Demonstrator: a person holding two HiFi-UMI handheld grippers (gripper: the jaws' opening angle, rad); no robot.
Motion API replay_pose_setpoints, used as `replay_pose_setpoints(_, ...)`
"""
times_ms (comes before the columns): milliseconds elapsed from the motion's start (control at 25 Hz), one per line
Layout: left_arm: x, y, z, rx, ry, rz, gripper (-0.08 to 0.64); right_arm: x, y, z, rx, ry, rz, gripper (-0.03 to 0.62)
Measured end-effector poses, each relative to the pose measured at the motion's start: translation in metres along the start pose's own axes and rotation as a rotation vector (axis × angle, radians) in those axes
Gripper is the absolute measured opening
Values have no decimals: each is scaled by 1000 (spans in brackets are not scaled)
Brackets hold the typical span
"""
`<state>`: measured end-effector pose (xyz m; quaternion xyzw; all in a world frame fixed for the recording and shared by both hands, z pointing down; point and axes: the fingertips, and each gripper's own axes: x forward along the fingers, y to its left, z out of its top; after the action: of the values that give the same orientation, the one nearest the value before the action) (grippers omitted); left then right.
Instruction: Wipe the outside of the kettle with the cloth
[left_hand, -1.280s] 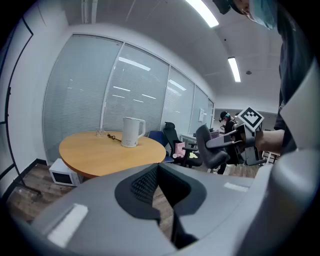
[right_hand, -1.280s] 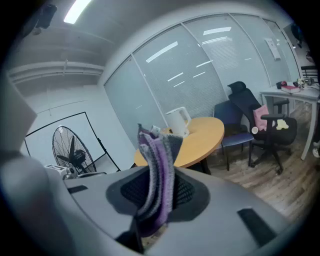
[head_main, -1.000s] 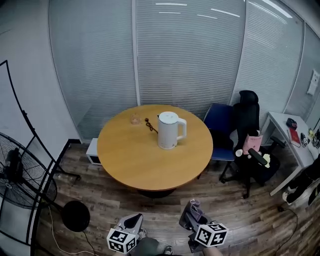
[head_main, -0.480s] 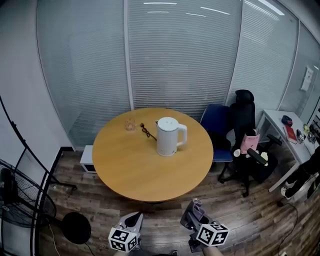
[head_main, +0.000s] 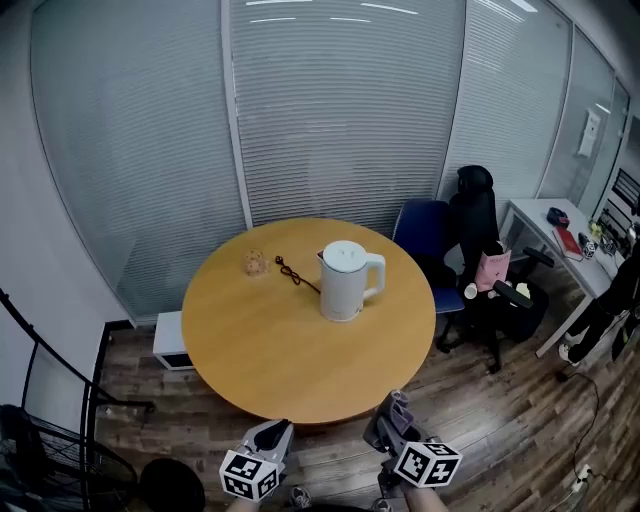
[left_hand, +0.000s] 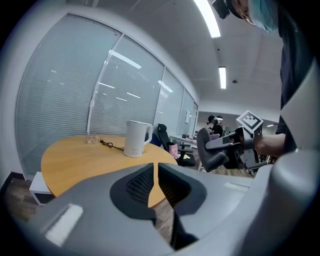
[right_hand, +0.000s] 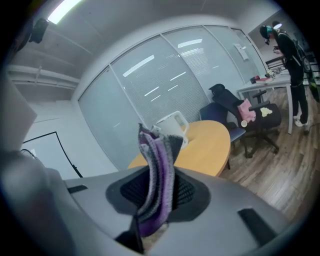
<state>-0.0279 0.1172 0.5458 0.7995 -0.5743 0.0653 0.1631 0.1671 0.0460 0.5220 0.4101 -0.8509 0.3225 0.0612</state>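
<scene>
A white electric kettle (head_main: 347, 281) stands upright on the round wooden table (head_main: 300, 350), handle to the right; it also shows in the left gripper view as the kettle (left_hand: 136, 138) and, partly hidden behind the cloth, in the right gripper view (right_hand: 175, 122). My right gripper (head_main: 397, 418) is shut on a folded purple and grey cloth (right_hand: 156, 177), which sticks up between its jaws. My left gripper (head_main: 272, 438) is shut and holds nothing. Both grippers hang below the table's near edge, well short of the kettle.
A small glass (head_main: 254, 262) and a dark cord (head_main: 293, 273) lie on the table left of the kettle. A blue chair (head_main: 420, 228) and a black office chair (head_main: 478, 240) stand to the right, with a desk (head_main: 545, 235) beyond. Frosted glass walls stand behind.
The view has shifted: the table and kettle sit slightly lower and nearer, and the fan at the left has slid out of sight. Both grippers have moved toward the table, jaws unchanged.
</scene>
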Motion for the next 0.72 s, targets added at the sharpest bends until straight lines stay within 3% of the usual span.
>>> replay_pose_setpoints(400, 13, 56, 8, 1, 7, -118, 17, 31, 27, -9, 45, -51, -107, 95)
replay_pose_setpoints(480, 22, 58, 8, -12, 7, -130, 49, 36, 27, -5, 38, -52, -114, 95)
replay_pose_setpoints(560, 32, 59, 10, -19, 10, -138, 125, 43, 24, 1, 32, -52, -115, 95)
replay_pose_setpoints(720, 58, 65, 15, -22, 8, -137, 130, 66, 11, 16, 27, -51, -104, 95)
